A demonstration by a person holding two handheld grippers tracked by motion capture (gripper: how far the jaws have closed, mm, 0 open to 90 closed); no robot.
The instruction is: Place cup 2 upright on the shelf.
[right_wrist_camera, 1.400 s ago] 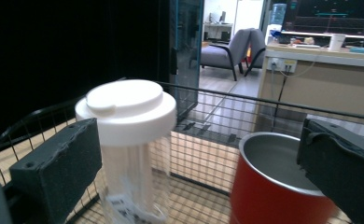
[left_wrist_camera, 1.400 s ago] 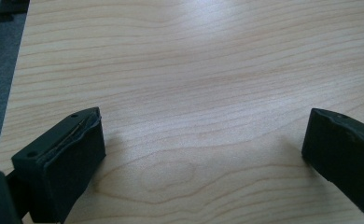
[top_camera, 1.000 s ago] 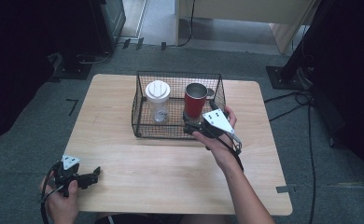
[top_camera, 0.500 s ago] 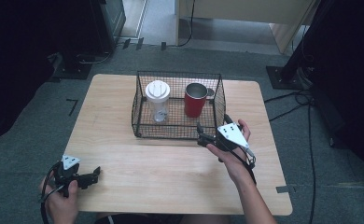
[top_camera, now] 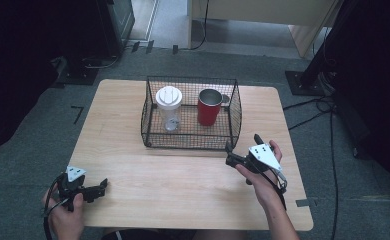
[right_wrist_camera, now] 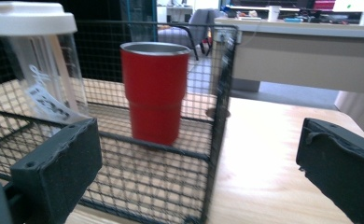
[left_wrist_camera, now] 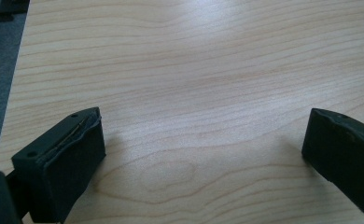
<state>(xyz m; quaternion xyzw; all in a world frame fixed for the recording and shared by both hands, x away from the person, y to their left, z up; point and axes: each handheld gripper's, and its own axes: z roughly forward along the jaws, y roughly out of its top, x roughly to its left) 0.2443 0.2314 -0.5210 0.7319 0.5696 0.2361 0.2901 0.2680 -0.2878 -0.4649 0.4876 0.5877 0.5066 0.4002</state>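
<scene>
Setting: grey carpeted room, light wood table [top_camera: 183, 185] with a black wire basket [top_camera: 191, 141] sitting toward the far side.
Basket contents: red cup [top_camera: 209, 107] stood upright in the right half, and a clear tumbler with a white lid [top_camera: 169, 107] just beside it on the left, both fully inside the mesh.
Right gripper [top_camera: 230, 159]: hovered just outside the basket's near right corner, jaws spread wide, nothing between them.
Left gripper [top_camera: 102, 185]: parked low over bare wood near the front left corner, jaws also wide apart and empty, well away from the basket.
Step in hand: looked to me like the cup was already dropped off and the hand was clear of it.
Next move: probably just park the right gripper, or go for whatever's next, taking care not to clip the mesh rim.
</scene>
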